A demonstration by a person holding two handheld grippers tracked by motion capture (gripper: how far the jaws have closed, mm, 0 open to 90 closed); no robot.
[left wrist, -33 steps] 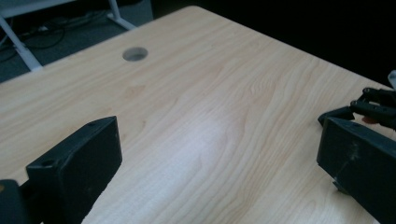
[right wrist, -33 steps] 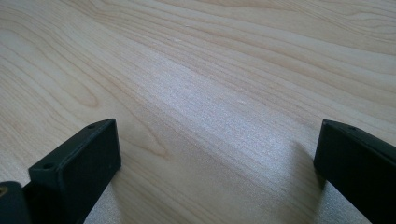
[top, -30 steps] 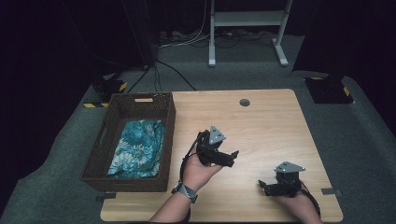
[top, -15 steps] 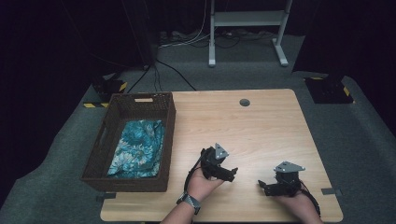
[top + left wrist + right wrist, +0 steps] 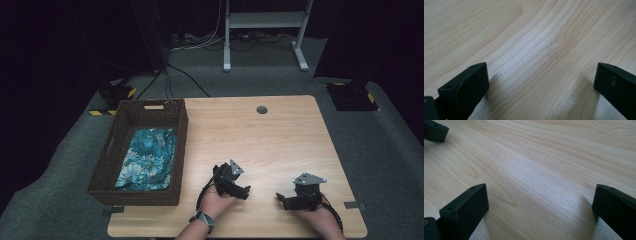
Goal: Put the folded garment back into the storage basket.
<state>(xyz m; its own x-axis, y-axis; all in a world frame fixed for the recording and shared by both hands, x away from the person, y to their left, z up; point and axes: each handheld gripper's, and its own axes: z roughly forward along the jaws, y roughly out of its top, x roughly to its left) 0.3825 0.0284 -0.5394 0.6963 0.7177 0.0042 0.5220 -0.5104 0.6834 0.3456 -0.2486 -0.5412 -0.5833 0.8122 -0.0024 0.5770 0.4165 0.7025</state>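
Your left gripper [image 5: 242, 190] has its jaws spread wide over bare wood, grasping nothing, and your right gripper [image 5: 283, 198] is just as wide apart and empty. Both rest low at the near edge of the table [image 5: 280, 135], facing each other. The patterned cloth [image 5: 147, 157] lies inside the wicker basket [image 5: 142, 106] at the left, well apart from both tools. It looks settled there, so set both grippers flat, jaws slack, clear of the basket wall.
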